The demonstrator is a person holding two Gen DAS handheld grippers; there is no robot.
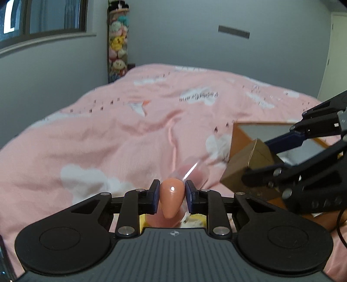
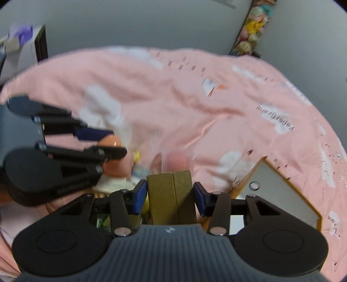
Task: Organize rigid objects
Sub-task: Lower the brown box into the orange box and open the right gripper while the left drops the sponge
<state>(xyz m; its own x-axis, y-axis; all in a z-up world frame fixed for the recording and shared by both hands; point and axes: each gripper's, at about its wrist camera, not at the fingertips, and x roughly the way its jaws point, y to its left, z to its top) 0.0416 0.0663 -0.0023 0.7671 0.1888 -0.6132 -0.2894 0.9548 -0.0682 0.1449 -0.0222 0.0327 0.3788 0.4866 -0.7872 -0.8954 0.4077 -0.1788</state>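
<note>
My left gripper (image 1: 171, 196) is shut on a peach-coloured rounded plastic object (image 1: 171, 199), held above the pink bedspread. It shows at the left of the right wrist view, where the peach object (image 2: 111, 141) sits between its fingers. My right gripper (image 2: 170, 196) is shut on a gold box (image 2: 171, 197). In the left wrist view the gold box (image 1: 245, 167) is at the right, held over a hexagonal mirror (image 1: 266, 129) with a wooden rim. A clear plastic item (image 1: 193, 171) lies just beyond the peach object.
A pink bedspread (image 1: 108, 138) with white clouds fills both views. Small yellow and white items (image 2: 138, 169) lie on it below the grippers. A tall rack of plush toys (image 1: 118, 41) stands against the grey wall. A window (image 1: 41, 17) is upper left.
</note>
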